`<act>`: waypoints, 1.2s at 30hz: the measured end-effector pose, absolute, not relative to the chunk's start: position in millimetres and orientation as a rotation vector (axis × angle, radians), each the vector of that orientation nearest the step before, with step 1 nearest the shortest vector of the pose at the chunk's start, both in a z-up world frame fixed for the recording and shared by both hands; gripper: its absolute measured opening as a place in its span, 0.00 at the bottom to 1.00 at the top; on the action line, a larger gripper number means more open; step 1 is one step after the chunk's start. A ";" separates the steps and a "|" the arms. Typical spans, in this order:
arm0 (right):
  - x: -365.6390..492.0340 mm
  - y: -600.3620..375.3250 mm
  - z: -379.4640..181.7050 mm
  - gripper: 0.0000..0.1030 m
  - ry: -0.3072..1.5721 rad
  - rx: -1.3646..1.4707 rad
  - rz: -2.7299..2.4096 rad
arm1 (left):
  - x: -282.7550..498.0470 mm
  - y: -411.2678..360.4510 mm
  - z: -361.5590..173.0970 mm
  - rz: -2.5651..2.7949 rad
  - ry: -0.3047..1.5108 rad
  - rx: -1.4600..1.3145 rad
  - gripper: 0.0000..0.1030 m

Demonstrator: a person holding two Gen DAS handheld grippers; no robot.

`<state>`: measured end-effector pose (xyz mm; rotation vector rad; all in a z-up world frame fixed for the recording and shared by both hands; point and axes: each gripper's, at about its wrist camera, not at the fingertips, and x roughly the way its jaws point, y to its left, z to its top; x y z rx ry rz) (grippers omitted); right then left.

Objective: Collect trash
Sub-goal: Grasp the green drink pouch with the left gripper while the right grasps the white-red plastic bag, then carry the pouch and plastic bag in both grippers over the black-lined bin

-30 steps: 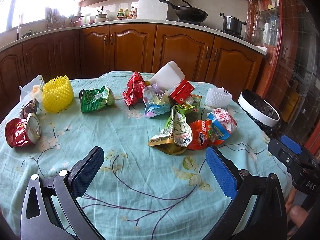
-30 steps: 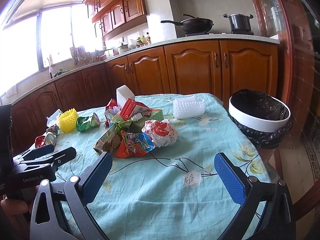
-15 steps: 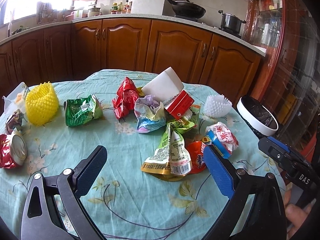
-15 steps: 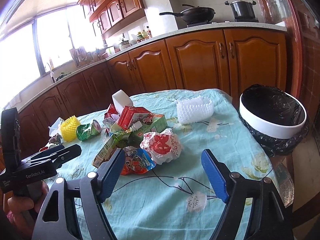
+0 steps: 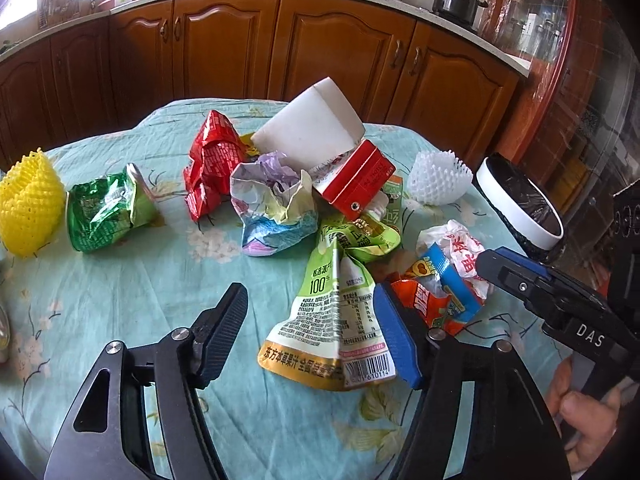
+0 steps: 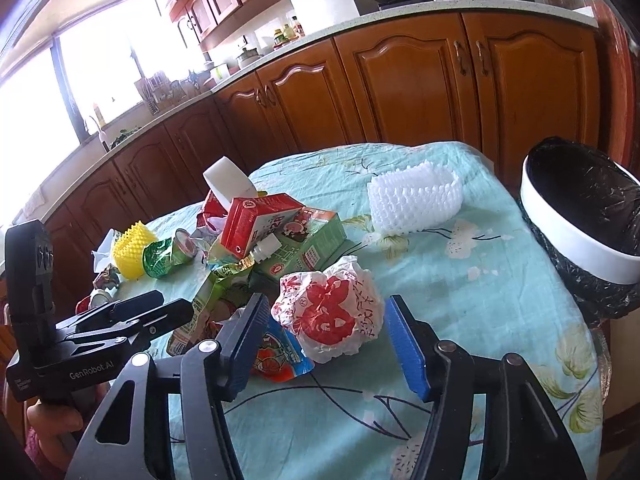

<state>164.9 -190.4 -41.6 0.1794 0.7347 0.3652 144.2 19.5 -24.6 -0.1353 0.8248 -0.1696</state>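
A pile of trash lies on the table with the teal flowered cloth (image 5: 132, 292). My left gripper (image 5: 310, 334) is open, its jaws on either side of a flattened green juice pouch (image 5: 334, 320). My right gripper (image 6: 326, 346) is open around a crumpled white bag with red print (image 6: 330, 314), which also shows in the left wrist view (image 5: 460, 250). An orange and blue snack wrapper (image 5: 436, 298) lies between the two. A white bin with a black liner (image 6: 580, 216) stands off the table's right edge.
A red carton (image 5: 354, 186), white box (image 5: 308, 128), red wrapper (image 5: 212, 160), crumpled pastel paper (image 5: 272, 208), green wrapper (image 5: 106, 212), yellow foam net (image 5: 28, 208) and white foam net (image 6: 414, 202) lie further back. Wooden cabinets stand behind.
Both grippers have moved forward into the pile. The left now straddles the green pouch and the right straddles the white bag. Both stay open.
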 end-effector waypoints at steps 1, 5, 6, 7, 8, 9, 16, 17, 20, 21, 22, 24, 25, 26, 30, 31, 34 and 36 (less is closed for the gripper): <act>168.2 -189.4 -44.2 0.58 0.746 0.179 0.365 | 146.6 18.8 -26.8 -0.178 0.836 -0.137 0.55; 178.9 -188.1 -53.7 0.47 0.789 0.193 0.378 | 150.9 15.8 -33.5 -0.239 0.863 -0.160 0.32; 179.2 -187.1 -54.4 0.46 0.791 0.191 0.380 | 150.3 14.9 -32.8 -0.253 0.861 -0.161 0.28; 178.7 -186.5 -54.3 0.44 0.786 0.185 0.383 | 149.9 13.4 -31.6 -0.267 0.858 -0.156 0.18; 177.9 -185.5 -53.5 0.43 0.782 0.180 0.385 | 148.8 10.7 -30.3 -0.279 0.855 -0.149 0.09; 177.0 -185.5 -52.7 0.41 0.777 0.179 0.389 | 147.4 7.8 -28.9 -0.278 0.850 -0.134 0.09; 171.8 -186.7 -45.8 0.33 0.751 0.196 0.394 | 142.0 7.5 -21.9 -0.295 0.823 -0.132 0.02; 170.6 -187.6 -43.6 0.32 0.745 0.197 0.393 | 139.5 8.5 -18.9 -0.295 0.814 -0.135 0.02; 166.0 -191.0 -36.0 0.28 0.723 0.196 0.387 | 130.2 9.0 -7.5 -0.307 0.778 -0.137 0.02; 164.6 -193.2 -33.3 0.27 0.716 0.198 0.385 | 125.9 9.5 -3.2 -0.313 0.766 -0.136 0.02; 163.3 -195.3 -30.8 0.20 0.708 0.203 0.385 | 122.4 8.8 1.1 -0.320 0.755 -0.134 0.02; 161.3 -199.2 -27.4 0.12 0.701 0.210 0.381 | 119.0 5.0 8.2 -0.332 0.737 -0.130 0.02; 159.9 -200.4 -26.2 0.12 0.698 0.211 0.380 | 117.1 4.2 10.8 -0.337 0.729 -0.128 0.02; 159.1 -200.7 -26.1 0.12 0.697 0.207 0.376 | 116.0 3.8 12.8 -0.341 0.722 -0.126 0.02; 157.6 -205.7 -29.9 0.12 0.705 0.210 0.367 | 113.8 -0.1 18.2 -0.355 0.712 -0.127 0.02; 156.5 -206.1 -30.2 0.11 0.705 0.208 0.367 | 114.5 -1.8 19.6 -0.358 0.709 -0.127 0.02; 152.2 -207.4 -27.7 0.11 0.693 0.202 0.361 | 116.8 -10.0 24.0 -0.369 0.698 -0.124 0.02; 149.0 -211.2 -24.6 0.10 0.683 0.204 0.356 | 118.5 -16.5 27.1 -0.379 0.690 -0.117 0.02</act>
